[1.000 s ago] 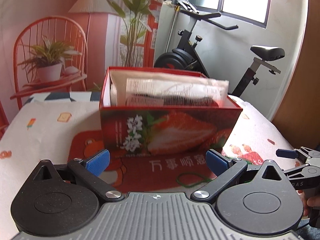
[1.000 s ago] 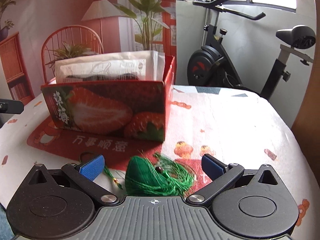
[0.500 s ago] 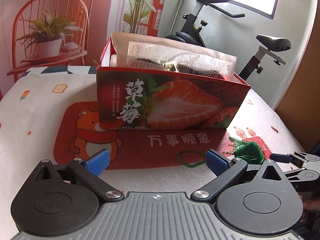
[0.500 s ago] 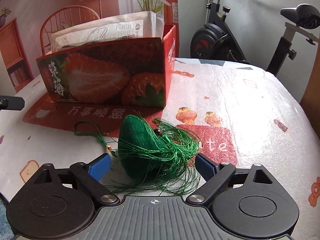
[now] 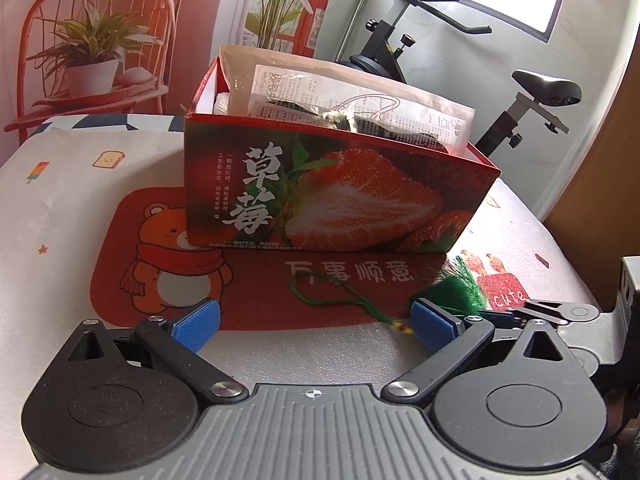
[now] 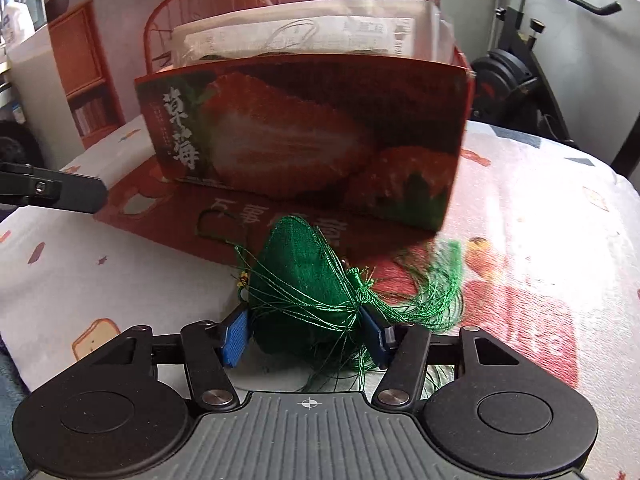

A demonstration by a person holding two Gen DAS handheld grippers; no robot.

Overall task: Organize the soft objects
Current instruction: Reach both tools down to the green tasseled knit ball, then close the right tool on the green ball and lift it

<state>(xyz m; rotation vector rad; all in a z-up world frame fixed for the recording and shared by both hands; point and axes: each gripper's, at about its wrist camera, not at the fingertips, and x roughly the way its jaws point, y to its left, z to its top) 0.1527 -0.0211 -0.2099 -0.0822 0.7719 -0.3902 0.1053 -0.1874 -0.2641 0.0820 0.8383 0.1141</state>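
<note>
Jaws of the right gripper (image 6: pixel 306 330) are closing with the green sachet (image 6: pixel 304 280) between the pads, on the table (image 6: pixel 552 200) at 6 o'clock of the strawberry box (image 6: pixel 308 132), while the left gripper (image 5: pixel 316 322) hangs wide open, empty.

Left wrist view. My left gripper (image 5: pixel 314 322) fills the foreground, its blue-padded fingers (image 5: pixel 195 325) spread wide with nothing between them, above the cloth-covered desk (image 5: pixel 60 216). Beyond them a red mat (image 5: pixel 160 240) with a bear print carries the strawberry-printed box (image 5: pixel 328 196), which stands upright; paper-wrapped packets (image 5: pixel 360 108) rise above its rim. A green tassel ornament (image 5: pixel 456 292) lies just right of my right-hand finger, its looped cord (image 5: pixel 332 300) trailing across the mat. At the right edge, part of my right gripper (image 5: pixel 560 314) reaches toward the ornament. Behind: an exercise bike (image 5: pixel 400 60) and a potted plant (image 5: pixel 90 60).
</note>
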